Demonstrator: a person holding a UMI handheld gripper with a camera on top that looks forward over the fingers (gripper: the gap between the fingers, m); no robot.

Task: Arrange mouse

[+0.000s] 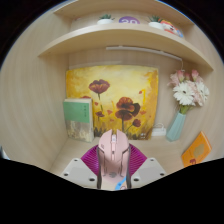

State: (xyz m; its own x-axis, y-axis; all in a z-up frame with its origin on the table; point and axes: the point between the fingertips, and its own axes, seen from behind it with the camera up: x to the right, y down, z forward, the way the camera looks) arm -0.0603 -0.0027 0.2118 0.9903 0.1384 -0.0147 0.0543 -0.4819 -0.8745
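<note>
A pale pink computer mouse (113,152) sits upright between my gripper's fingers, its nose pointing up and away from me. My gripper (113,163) is shut on the mouse: the magenta pads (91,157) press on its left and right sides. The mouse is lifted above the light wooden desk (70,158). The mouse's lower end is hidden between the fingers.
A flower painting (112,100) leans on the back wall. A green-and-white book (78,117) stands left of it. A blue vase with pink and white flowers (183,105) stands to the right, an orange frame (196,149) nearer. A shelf (120,35) with small items runs above.
</note>
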